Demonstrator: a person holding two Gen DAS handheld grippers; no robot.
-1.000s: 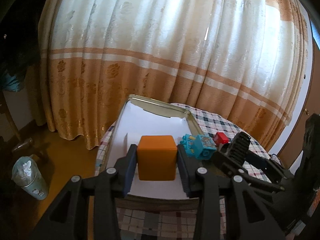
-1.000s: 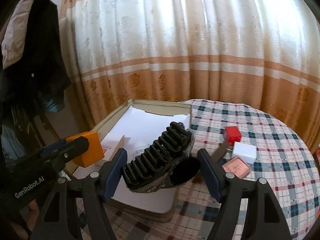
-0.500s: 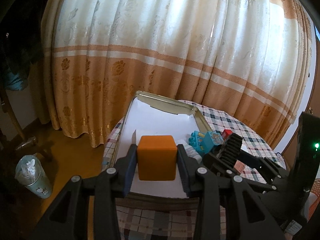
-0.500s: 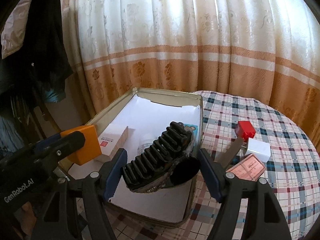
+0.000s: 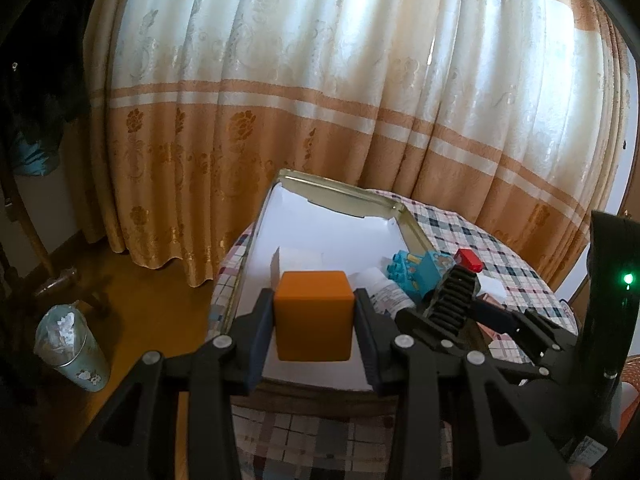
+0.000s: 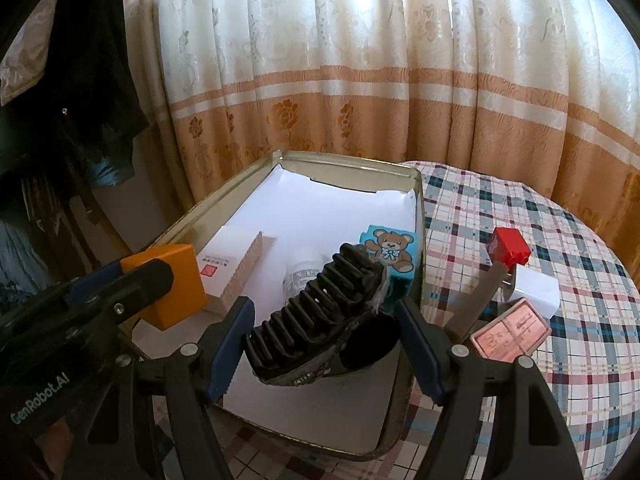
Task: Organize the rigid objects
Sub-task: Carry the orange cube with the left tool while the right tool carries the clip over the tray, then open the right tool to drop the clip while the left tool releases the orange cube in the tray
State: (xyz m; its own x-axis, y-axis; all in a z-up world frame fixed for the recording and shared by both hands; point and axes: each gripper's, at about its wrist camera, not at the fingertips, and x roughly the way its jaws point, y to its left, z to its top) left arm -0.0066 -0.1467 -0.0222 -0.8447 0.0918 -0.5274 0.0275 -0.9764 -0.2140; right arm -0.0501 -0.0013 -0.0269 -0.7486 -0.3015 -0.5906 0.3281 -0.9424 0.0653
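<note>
Lowered, my right claw [image 6: 324, 336] pinching the black ribbed comb attachment [image 6: 320, 320] now hides the white bottle [image 6: 298, 278]; left claw [image 5: 314, 320] pinches the orange cube [image 5: 314, 316].

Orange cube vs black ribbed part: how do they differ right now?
The orange cube is a plain smooth block; the black ribbed part is long, finned and irregular. The cube sits square in the left gripper; the ribbed part lies slanted across the right gripper. Both are held above the metal tray.

Matt orange cube [image 5: 314, 314], shiny metal tin [image 6: 348, 159] w/ paper lining, checked cloth tablecloth [image 6: 520, 216].
</note>
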